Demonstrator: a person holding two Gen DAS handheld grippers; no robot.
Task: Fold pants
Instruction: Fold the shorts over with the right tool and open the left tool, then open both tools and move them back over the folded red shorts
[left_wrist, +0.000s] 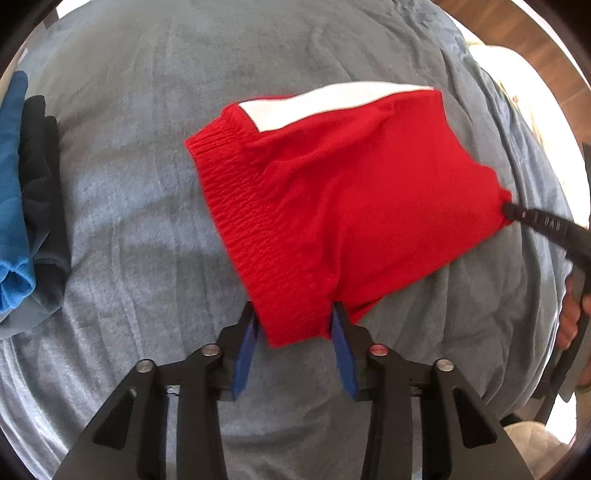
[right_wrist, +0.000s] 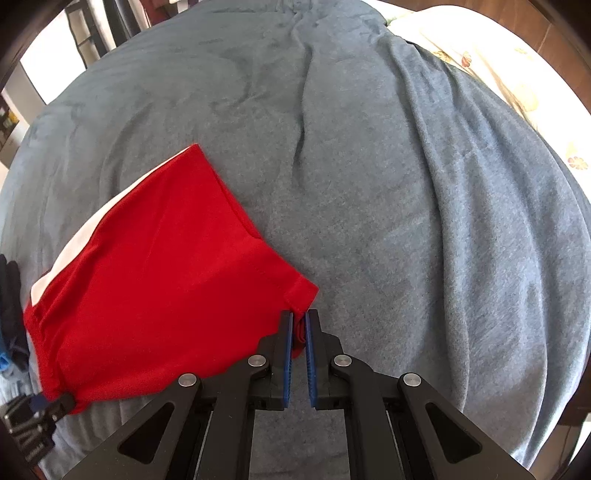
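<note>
Red pants (left_wrist: 351, 203) with a white side stripe (left_wrist: 314, 107) lie folded on a grey-blue blanket (left_wrist: 147, 147). The elastic waistband faces left in the left wrist view. My left gripper (left_wrist: 295, 314) straddles the near waistband corner; its blue pads (left_wrist: 341, 343) stand apart on either side of the flat cloth without pinching it. My right gripper (right_wrist: 299, 314) is shut on the near hem corner of the pants (right_wrist: 166, 277), with red cloth bunched between its pads. Its black finger (left_wrist: 532, 218) shows at the pants' right corner. The left gripper (right_wrist: 48, 406) appears at the lower left of the right wrist view.
A pile of blue cloth (left_wrist: 14, 184) and black cloth (left_wrist: 40, 177) sits at the blanket's left edge. A cream floral sheet (right_wrist: 517, 92) shows past the blanket (right_wrist: 369, 184) on the right. A person's hand (left_wrist: 570, 317) holds the right gripper's handle. Wooden floor (left_wrist: 517, 22) lies beyond.
</note>
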